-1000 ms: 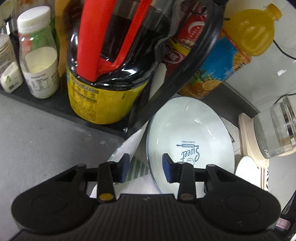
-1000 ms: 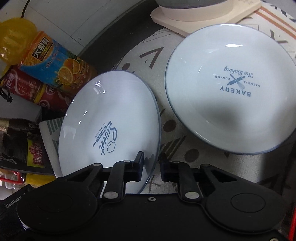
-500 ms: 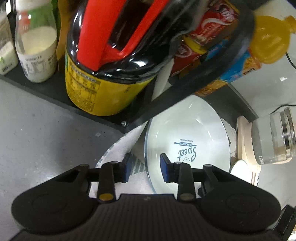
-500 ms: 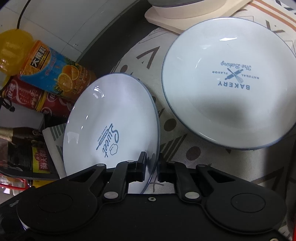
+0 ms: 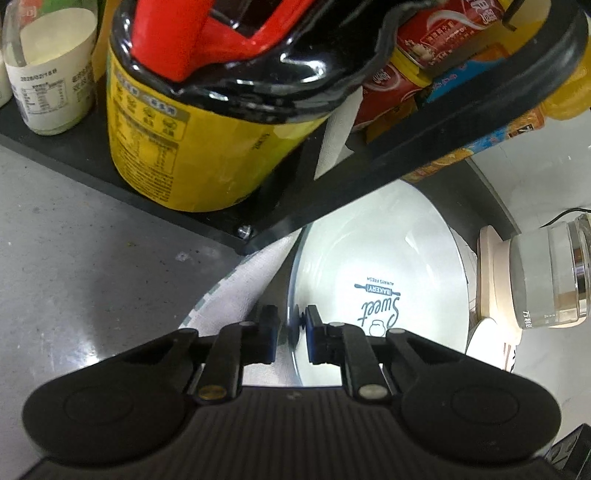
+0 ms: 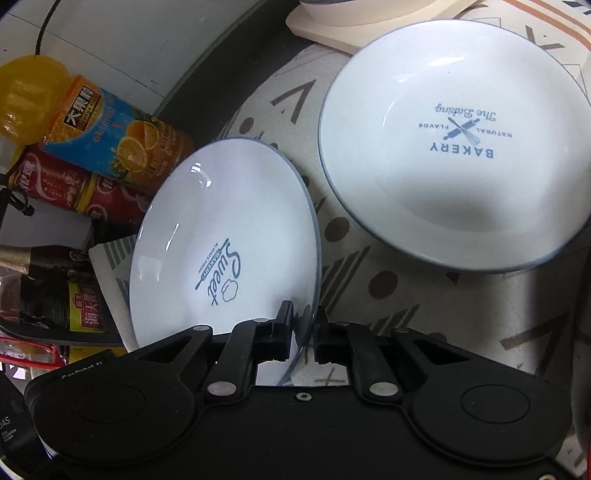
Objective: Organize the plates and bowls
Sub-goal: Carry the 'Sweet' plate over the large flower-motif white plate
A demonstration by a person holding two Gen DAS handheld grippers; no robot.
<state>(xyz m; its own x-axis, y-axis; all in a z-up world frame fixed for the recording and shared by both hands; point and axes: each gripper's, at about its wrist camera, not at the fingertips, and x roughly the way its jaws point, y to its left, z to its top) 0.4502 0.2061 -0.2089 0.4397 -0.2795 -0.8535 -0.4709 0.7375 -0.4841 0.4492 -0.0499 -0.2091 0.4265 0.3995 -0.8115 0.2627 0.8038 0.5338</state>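
Both grippers have hold of the same plate. The "Sweet" plate, white with a thin blue rim, is tipped up on edge over the patterned cloth that covers the bench. The right gripper is closed on its rim, one pad on the printed face and the other behind. From the other side the left gripper has the rim between its blue pads; its jaws are closing, and the pads look to be pressing on the rim already, though I cannot be sure of the far one.

The second plate, the "Bakery" plate, lies flat on the cloth, just beside the tipped one toward the far right part of the bench; the two rims come near each other without touching, as far as I can see. Beyond it, a pale board sits at the back edge of the cloth, and in the left wrist view a glass kettle stands on that board.

Along the left edge of the bench a black rack rises over the plate. On it stand a yellow-labelled jar with a black and red lid, a milky bottle, some red cans and an orange juice bottle lying on its side. The bare grey bench shows beside the cloth.
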